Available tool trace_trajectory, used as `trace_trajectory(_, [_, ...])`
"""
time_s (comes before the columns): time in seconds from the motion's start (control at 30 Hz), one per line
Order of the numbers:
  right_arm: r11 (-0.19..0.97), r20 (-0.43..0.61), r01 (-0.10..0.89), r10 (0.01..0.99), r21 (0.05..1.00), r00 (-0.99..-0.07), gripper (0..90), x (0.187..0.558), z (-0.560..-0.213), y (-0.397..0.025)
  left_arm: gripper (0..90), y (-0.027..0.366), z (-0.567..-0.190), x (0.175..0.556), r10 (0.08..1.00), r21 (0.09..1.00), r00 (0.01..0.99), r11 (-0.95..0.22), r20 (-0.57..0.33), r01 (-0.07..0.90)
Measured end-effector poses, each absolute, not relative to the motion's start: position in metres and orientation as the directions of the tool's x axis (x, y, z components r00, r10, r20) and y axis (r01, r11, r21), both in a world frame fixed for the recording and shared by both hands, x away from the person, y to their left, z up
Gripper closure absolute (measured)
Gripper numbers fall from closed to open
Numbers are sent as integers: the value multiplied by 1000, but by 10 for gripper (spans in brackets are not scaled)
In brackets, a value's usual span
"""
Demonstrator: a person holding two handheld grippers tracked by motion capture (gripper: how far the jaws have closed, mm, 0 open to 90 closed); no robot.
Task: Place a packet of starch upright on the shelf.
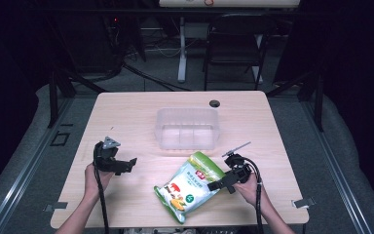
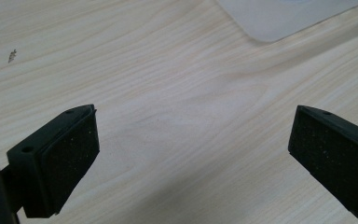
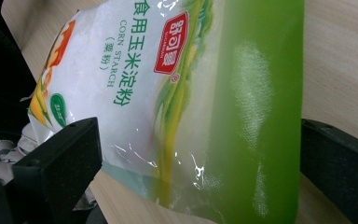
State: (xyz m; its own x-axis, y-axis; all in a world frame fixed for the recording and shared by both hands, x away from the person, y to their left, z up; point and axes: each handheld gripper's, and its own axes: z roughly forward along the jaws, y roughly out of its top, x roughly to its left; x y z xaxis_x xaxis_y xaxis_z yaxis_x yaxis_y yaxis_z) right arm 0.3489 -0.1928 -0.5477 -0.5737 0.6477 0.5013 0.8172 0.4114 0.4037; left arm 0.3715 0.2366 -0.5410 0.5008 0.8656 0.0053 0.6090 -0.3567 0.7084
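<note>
Corn starch bag (image 1: pixel 190 186): lay flat on the tabletop (image 1: pixel 126 117), toward the near edge and right of centre, its green top end pointing up toward the clear tub. White panel with green and red print; "CORN STARCH" was readable in the right gripper view (image 3: pixel 177 102).
Right gripper (image 1: pixel 219 184): held low at the bag's right edge, with one of its fingers (image 3: pixel 58 168) on either side of the bag's side edge. The fingers stood apart, not clamped; the bag sat between them, and contact could not be judged.
Left gripper (image 1: pixel 126 165): held over bare tabletop at the left, well apart from the bag. Its fingers (image 2: pixel 60 158) were spread wide with only wood grain between them.
Clear plastic tub (image 1: pixel 187 127): stood near the middle of the tabletop, just beyond the bag's top end; a corner of it showed in the left gripper view (image 2: pixel 284 16).
Hands: the left hand (image 1: pixel 95 178) and the right hand (image 1: pixel 249 185) came in from the near edge, each gripping its tool.
</note>
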Motion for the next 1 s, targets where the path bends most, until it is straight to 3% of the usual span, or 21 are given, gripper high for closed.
trace_trajectory(0.1, [422,501,814,644,399,-579,61,350,-547,-193,17,237,-541,371,866,709,501,-356,5,609])
trace_trajectory(0.13, [401,508,823,650,403,-565,143,349,-547,-193,18,236,-541,372,864,707,503,-357,2,610])
trace_trajectory(0.2, [398,509,825,652,401,-562,154,349,-547,-194,18,237,-541,372,861,699,508,-364,2,615])
trace_trajectory(0.23, [386,517,830,653,401,-554,222,349,-547,-194,18,236,-541,372,863,702,506,-361,1,614])
trace_trajectory(0.33, [358,523,839,661,410,-538,314,350,-545,-196,19,236,-541,372,865,706,502,-358,4,611])
trace_trajectory(0.6, [325,522,841,669,433,-528,482,349,-543,-198,20,236,-541,372,865,706,502,-359,5,610])
trace_trajectory(1.0, [319,502,825,673,466,-543,631,344,-540,-192,20,236,-541,372,862,703,506,-362,3,612])
